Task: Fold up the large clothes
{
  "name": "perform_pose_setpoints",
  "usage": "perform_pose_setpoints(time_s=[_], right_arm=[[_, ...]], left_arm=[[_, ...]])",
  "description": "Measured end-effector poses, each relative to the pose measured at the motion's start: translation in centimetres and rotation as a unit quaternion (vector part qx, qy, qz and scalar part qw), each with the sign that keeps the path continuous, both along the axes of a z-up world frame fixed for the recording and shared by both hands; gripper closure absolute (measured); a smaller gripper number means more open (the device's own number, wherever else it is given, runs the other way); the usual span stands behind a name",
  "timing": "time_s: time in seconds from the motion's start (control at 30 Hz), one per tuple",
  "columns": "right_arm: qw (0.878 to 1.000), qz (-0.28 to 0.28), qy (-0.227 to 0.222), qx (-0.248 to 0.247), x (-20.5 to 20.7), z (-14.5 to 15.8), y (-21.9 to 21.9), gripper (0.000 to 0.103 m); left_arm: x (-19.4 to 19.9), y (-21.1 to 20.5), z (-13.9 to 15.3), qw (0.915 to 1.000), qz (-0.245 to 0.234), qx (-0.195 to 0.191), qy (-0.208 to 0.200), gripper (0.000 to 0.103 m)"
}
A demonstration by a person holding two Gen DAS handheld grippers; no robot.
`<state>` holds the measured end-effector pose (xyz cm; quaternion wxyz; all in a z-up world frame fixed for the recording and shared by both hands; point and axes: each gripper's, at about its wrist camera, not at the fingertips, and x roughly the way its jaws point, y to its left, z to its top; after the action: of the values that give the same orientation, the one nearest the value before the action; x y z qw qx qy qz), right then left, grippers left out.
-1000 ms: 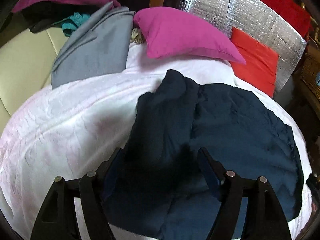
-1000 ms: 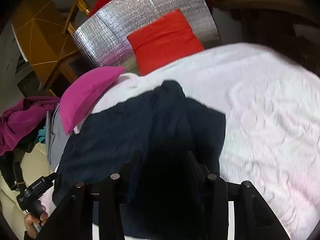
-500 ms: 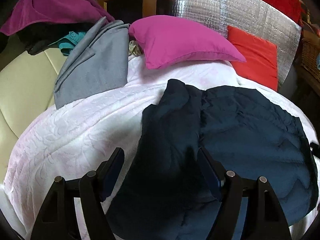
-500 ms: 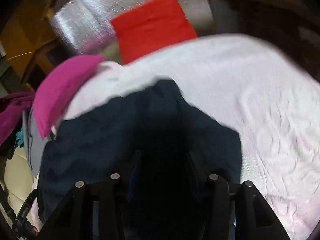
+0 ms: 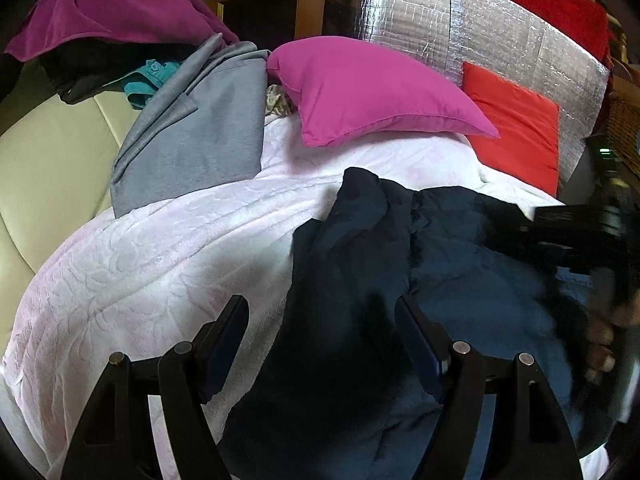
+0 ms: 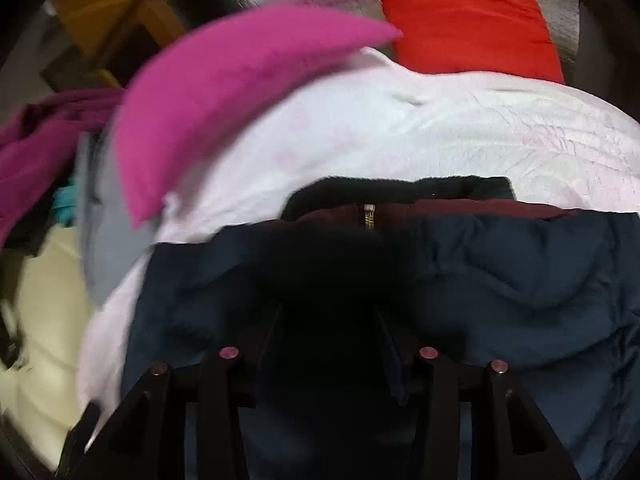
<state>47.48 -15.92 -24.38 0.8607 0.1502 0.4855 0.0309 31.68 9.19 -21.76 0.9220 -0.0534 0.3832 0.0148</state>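
The left gripper (image 5: 322,338) is hovering with jaws apart, nothing clamped, over the dark navy quilted jacket (image 5: 460,280), which is lying rumpled on the pale pink embossed bedspread (image 5: 160,264). The right gripper (image 6: 328,332), now entering the left view's right edge, is opening above the jacket's newly visible black collar (image 6: 400,188).

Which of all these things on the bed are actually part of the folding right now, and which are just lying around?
In use: navy jacket, left gripper, right gripper.

Lying about: pink pillow, red cushion, grey garment, purple cloth, white bedspread.
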Motion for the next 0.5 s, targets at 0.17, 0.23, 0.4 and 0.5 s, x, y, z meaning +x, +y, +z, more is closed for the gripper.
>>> perform_pose_setpoints(time_s=[0.17, 0.23, 0.4, 0.5], right_arm=[[1.0, -0.011, 0.002, -0.011, 1.4, -1.0, 0.1, 0.035], [1.0, -0.007, -0.003, -0.004, 0.9, -0.9, -0.2, 0.035], [0.999, 0.0, -0.032, 0.044, -2.1, 0.9, -2.4, 0.034], [0.997, 0.0, -0.064, 0.052, -6.0, 2.8, -4.3, 0.034]], left_arm=[[0.1, -0.1, -0.1, 1.0, 0.0, 0.003, -0.001, 0.027], [0.0, -0.1, -0.1, 1.0, 0.0, 0.002, -0.001, 0.027], [-0.2, -0.6, 0.0, 0.9999, -0.006, 0.011, -0.002, 0.027], [-0.2, -0.8, -0.1, 0.9999, -0.008, 0.01, 0.007, 0.027]])
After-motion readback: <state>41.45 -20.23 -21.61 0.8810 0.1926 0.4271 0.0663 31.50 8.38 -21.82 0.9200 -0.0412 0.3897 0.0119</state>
